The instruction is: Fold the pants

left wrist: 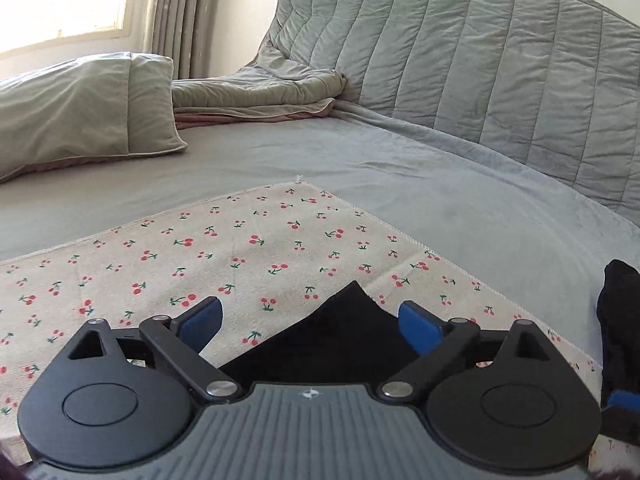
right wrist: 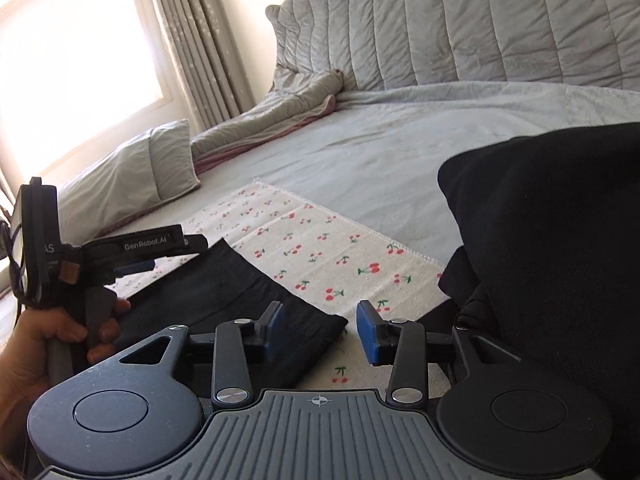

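Black pants (right wrist: pixel 248 292) lie flat on a cherry-print cloth (right wrist: pixel 320 248) spread on the bed. In the left wrist view a corner of the pants (left wrist: pixel 340 340) sits between the open blue fingers of my left gripper (left wrist: pixel 310 322), just above the cloth (left wrist: pixel 200 256). The left gripper also shows from the side in the right wrist view (right wrist: pixel 172 256), over the far end of the pants. My right gripper (right wrist: pixel 320 330) is open and empty, near the pants' near corner. A bulk of black fabric (right wrist: pixel 552 248) rises at the right.
The grey bed sheet (left wrist: pixel 360 160) surrounds the cloth. A pillow (left wrist: pixel 80 108) lies at the left, a bunched quilt (left wrist: pixel 260 92) behind it, and a padded headboard (left wrist: pixel 480 60) at the back. A window and curtains are at the left.
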The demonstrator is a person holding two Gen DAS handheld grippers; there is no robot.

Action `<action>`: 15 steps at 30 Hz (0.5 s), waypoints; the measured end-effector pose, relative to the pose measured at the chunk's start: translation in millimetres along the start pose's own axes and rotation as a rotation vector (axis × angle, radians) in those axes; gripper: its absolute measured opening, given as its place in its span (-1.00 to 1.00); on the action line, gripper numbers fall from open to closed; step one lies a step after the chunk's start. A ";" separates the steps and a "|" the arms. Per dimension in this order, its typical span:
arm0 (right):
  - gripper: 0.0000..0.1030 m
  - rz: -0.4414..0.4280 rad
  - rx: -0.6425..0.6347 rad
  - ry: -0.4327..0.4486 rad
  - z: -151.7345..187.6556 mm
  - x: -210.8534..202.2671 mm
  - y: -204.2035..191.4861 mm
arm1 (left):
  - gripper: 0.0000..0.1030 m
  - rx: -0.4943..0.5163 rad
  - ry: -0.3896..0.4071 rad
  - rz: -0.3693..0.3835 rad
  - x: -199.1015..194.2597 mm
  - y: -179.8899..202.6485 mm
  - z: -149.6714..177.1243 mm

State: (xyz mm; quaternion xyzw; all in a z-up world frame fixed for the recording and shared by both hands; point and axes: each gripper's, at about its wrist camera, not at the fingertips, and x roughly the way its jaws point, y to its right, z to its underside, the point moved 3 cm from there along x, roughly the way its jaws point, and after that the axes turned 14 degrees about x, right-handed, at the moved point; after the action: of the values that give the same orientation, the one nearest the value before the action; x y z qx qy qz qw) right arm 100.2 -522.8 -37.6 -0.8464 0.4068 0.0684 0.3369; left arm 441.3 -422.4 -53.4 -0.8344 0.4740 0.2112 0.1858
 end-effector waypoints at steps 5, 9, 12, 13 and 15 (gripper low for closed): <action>0.16 -0.146 -0.108 -0.067 6.0 -13.7 -30.0 | 0.99 0.049 -0.060 -0.094 -70.8 -1.6 19.7; 0.28 -0.263 -0.194 -0.183 23.3 -21.1 -56.7 | 1.00 0.054 -0.131 -0.181 -144.8 -14.1 52.4; 0.35 -0.312 -0.300 -0.291 51.1 -27.2 -81.3 | 1.00 0.011 -0.165 -0.214 -199.7 -26.5 91.2; 0.38 -0.319 -0.344 -0.324 63.1 -28.9 -88.9 | 1.00 -0.006 -0.179 -0.224 -213.9 -30.1 105.3; 0.39 -0.309 -0.430 -0.369 85.0 -29.6 -99.7 | 1.00 -0.029 -0.209 -0.246 -240.0 -35.5 136.7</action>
State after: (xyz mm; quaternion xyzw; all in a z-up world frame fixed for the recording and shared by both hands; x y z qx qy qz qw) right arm 167.3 -406.4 -39.6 -0.9233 0.1815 0.2530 0.2248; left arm 337.3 -164.5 -37.7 -0.8622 0.3431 0.2794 0.2467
